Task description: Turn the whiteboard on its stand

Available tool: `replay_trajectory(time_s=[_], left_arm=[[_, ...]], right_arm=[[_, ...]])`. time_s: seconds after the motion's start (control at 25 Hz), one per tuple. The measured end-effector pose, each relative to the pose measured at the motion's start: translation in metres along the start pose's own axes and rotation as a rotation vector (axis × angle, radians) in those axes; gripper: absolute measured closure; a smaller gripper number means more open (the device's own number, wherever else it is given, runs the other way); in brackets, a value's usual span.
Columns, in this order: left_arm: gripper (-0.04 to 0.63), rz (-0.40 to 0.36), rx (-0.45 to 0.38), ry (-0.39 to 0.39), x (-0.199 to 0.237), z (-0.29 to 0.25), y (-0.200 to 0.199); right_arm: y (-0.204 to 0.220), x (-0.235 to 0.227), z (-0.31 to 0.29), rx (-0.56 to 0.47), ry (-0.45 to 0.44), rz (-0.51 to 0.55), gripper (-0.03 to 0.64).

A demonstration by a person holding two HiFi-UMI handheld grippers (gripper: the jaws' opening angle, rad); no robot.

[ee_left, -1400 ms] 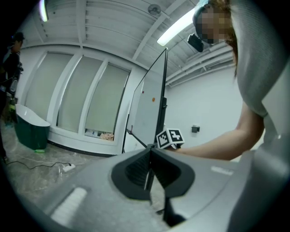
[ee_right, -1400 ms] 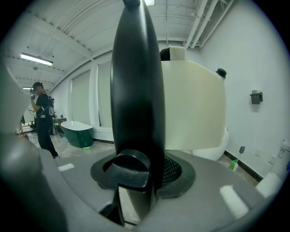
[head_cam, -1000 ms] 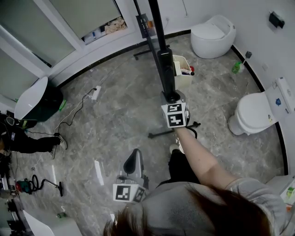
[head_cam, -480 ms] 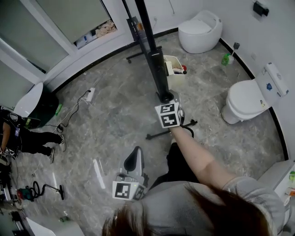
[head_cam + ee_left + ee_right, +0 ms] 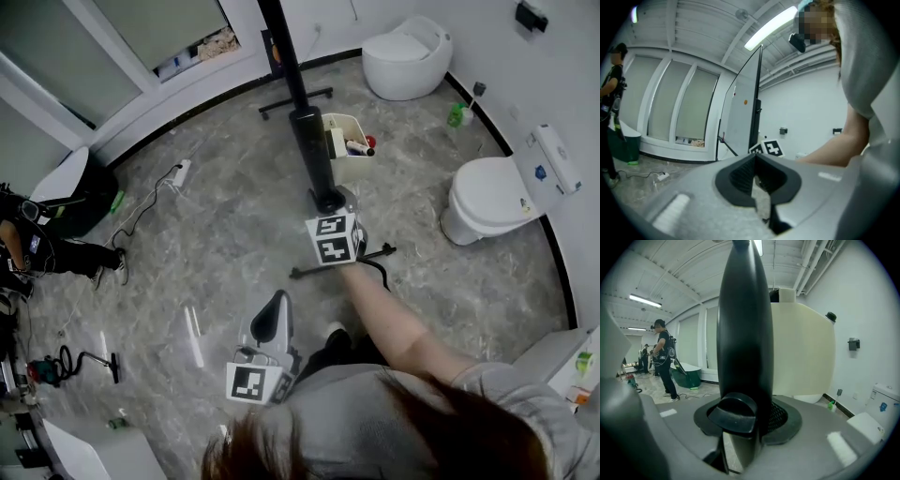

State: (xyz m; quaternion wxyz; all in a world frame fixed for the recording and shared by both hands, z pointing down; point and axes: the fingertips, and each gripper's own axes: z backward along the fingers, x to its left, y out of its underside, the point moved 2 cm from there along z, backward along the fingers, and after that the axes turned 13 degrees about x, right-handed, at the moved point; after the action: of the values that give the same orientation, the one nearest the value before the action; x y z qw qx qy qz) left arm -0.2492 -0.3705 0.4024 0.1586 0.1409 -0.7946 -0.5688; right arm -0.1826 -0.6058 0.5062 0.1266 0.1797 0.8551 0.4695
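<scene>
Two tools show. The right tool point(image 5: 330, 201) is clamped on the black edge of the whiteboard point(image 5: 302, 131), which stands edge-on on its stand on the grey floor point(image 5: 234, 216), left of a toilet point(image 5: 492, 197). The left tool point(image 5: 270, 323), nearer the person, has its jaws together and holds nothing.

Grey top point(image 5: 356, 412), right gripper point(image 5: 745, 413) (marker cube point(image 5: 334, 240))
</scene>
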Motion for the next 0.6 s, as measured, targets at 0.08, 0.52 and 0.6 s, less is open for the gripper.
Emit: replay_trajectory(time_s=[0.08, 0.52, 0.6], left_arm=[[0.595, -0.004, 0.013, 0.000, -0.016, 0.007, 0.004], [0.595, 0.113, -0.008, -0.116, -0.063, 0.045, 0.022], [0.595, 0.144, -0.020, -0.139, -0.076, 0.051, 0.044]], right_arm=[[0.005, 0.004, 0.010, 0.005, -0.004, 0.004, 0.457], [0.022, 0.012, 0.064, 0.008, -0.044, 0.010, 0.457], [0.037, 0.010, 0.072, -0.011, -0.047, 0.011, 0.456]])
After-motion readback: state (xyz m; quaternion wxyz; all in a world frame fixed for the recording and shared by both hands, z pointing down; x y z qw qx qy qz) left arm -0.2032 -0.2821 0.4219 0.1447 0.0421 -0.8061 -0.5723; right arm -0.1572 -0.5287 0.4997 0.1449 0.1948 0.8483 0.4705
